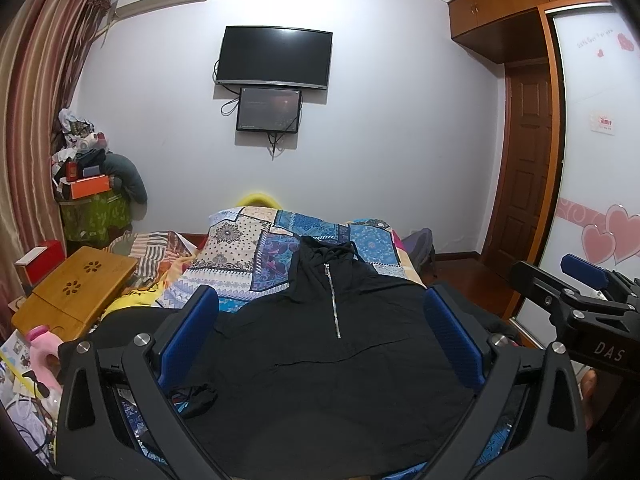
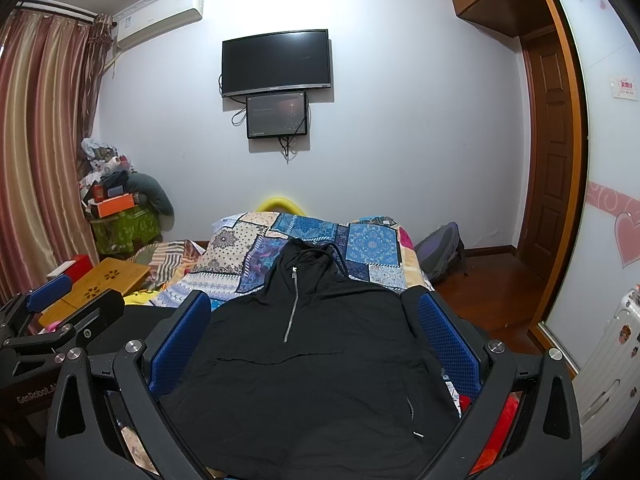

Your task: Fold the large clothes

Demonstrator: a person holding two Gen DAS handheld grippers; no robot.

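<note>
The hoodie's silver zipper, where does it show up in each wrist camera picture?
Left wrist view: the silver zipper runs down the black hoodie, slightly right of centre, between the blue pads.
Right wrist view: the zipper sits left of centre, slanting down to the left.
Shared landmark: the wall-mounted TV, above the bed.

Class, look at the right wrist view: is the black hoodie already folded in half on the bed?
No: the black hoodie lies spread flat on the patchwork quilt, zip up and hood away, with no fold made.
</note>
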